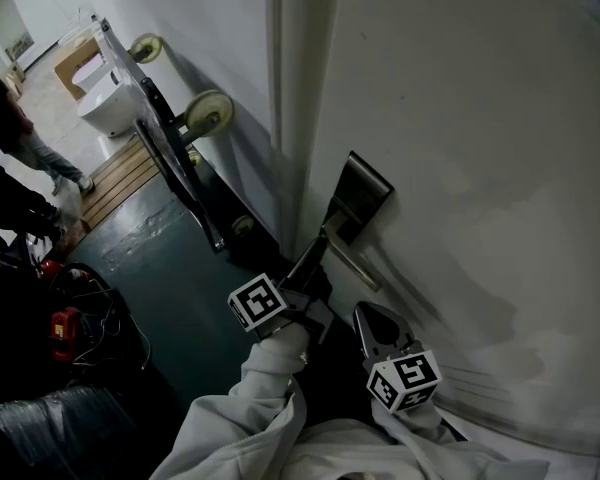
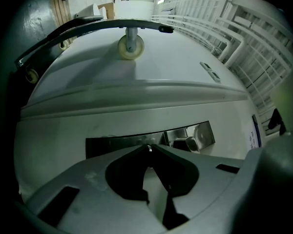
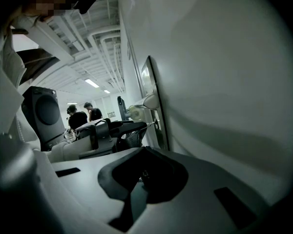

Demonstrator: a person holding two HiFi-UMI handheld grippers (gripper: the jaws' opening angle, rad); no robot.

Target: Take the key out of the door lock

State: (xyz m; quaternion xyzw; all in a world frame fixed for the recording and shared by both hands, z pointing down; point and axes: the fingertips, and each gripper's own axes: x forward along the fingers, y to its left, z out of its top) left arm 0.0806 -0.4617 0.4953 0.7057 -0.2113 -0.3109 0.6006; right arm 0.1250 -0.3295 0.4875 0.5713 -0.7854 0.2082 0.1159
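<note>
1 key [image 2: 149, 148] | 1 lock plate [image 2: 112, 145] | 1 door handle [image 1: 355, 261] | 2 grippers | left gripper [image 1: 320, 243] fingers pinching key | right gripper [image 1: 364, 313] fingers pressed together, holding nothing

The person wore a loose, pale off-white top. Its left sleeve [image 1: 242, 408] and right sleeve [image 1: 430, 443] were bunched in soft folds towards the cuffs. The left gripper [image 1: 322, 236] had a dark, narrow body, and the right gripper [image 1: 365, 313] a greyer, glossier one. Each carried a white cube printed with black square markers: the left cube [image 1: 258, 303] and the right cube [image 1: 405, 380]. Seen close, the left gripper's fingers [image 2: 83, 184] were broad, matte light-grey shells with black inner pads and a dark oblong slot on each. The right gripper's fingers [image 3: 219, 179] looked the same.
</note>
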